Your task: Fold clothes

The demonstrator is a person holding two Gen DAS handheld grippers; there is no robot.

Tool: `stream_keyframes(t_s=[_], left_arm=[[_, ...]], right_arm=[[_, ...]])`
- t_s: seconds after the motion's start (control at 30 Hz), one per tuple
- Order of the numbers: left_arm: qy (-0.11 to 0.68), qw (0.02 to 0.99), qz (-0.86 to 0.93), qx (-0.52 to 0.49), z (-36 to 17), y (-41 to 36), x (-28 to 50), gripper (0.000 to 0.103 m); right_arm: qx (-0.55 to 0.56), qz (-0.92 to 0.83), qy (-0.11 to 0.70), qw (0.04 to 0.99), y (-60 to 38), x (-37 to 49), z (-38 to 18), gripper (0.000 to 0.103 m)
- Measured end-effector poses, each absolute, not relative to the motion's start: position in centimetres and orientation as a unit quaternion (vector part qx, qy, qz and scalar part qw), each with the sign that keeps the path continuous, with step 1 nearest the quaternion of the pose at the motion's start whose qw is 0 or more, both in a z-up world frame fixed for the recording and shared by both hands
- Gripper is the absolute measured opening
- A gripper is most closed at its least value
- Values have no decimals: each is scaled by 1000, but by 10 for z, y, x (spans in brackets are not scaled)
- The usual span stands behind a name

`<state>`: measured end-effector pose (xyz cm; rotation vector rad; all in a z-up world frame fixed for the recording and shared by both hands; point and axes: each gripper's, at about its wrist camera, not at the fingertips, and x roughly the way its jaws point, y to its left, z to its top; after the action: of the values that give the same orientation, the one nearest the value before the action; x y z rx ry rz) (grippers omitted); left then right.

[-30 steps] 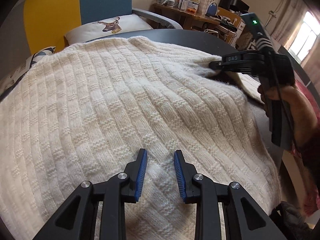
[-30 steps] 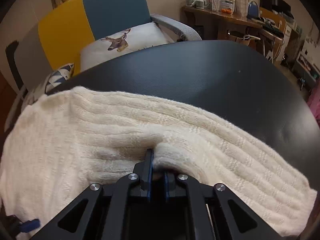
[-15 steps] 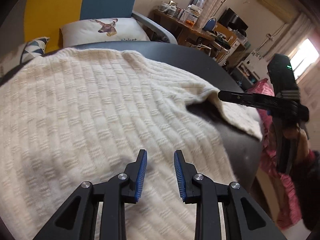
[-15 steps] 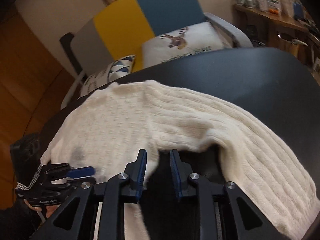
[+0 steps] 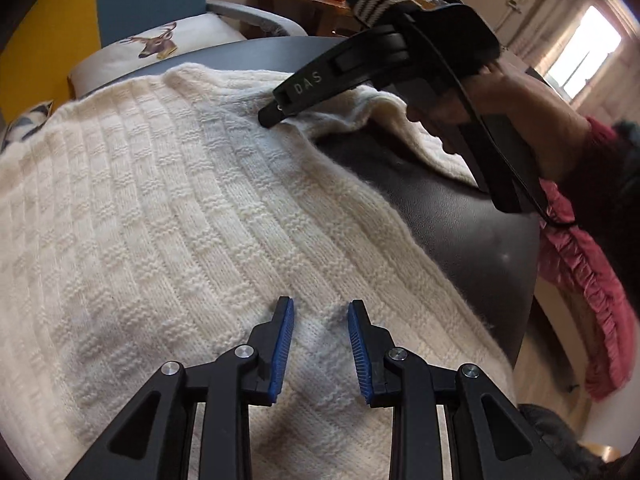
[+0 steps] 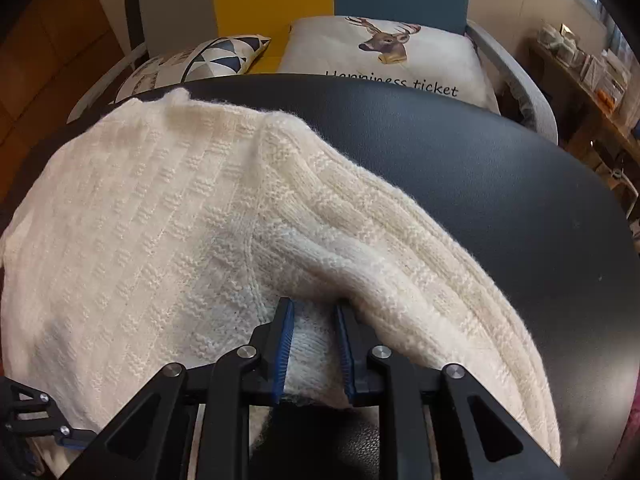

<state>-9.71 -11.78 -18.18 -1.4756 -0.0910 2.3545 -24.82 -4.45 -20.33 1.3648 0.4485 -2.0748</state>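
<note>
Right wrist view: cream basket-weave knit sweater [image 6: 160, 240] spread over glossy black round table [image 6: 500, 184], fuzzy ribbed sleeve fold between closing right gripper [image 6: 314, 312] pads, lower centre. Left gripper [image 5: 320, 312] hovering, jaws narrowly parted, empty.

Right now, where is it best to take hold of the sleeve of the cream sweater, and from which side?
Grip the sleeve by its thick folded edge near the armpit seam, coming from the table's near edge, as the right gripper does. Its jaws are closing with that knit between them. The fold stands raised off the black table, so the fingers can get around it.
</note>
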Motion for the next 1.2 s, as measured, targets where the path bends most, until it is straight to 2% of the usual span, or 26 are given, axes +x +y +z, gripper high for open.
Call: stream_keyframes(t_s=[0.13,0.2,0.3,0.43,0.7,0.77,0.83,0.9,0.93,0.97,1.07,1.2], left_arm=[[-32,180,835,-519,-180,-116,-96,29],[-86,184,832,-516,-174,-129,-95,29],[-153,170,838,-495,-160,-161,-94,29],[-168,100,864,-465,-145,-219,-109,29],[-209,-70,860,-461,-166,-344,-126,29],[-223,-90,852,-464,-176,-365,-126,29],[-233,-81,851,-464,-179,-378,-127,28],[-235,-67,850,-467,-169,-378,-126,27],[-261,-40,851,-455,-163,-379,-125,27],[-277,-19,856,-437,-154,-380,-125,27],[-238,-32,878,-415,-133,-381,-139,28],[-248,-11,872,-421,-133,-390,-171,28]], right_arm=[[515,-782,163,310,-43,-248,-201,19],[523,-778,144,316,-40,-248,-195,22],[512,-784,75,342,-37,-251,-173,22],[500,-781,22,372,-62,-268,-159,22],[522,-784,60,331,-126,-311,-193,22],[516,-797,70,307,-123,-315,-196,13],[514,-805,66,287,-118,-317,-195,9],[516,-803,64,292,-119,-315,-192,11],[516,-801,63,296,-120,-314,-189,13],[509,-800,61,310,-125,-311,-185,13],[489,-796,55,353,-143,-301,-171,14],[480,-770,72,413,-192,-287,-166,15]])
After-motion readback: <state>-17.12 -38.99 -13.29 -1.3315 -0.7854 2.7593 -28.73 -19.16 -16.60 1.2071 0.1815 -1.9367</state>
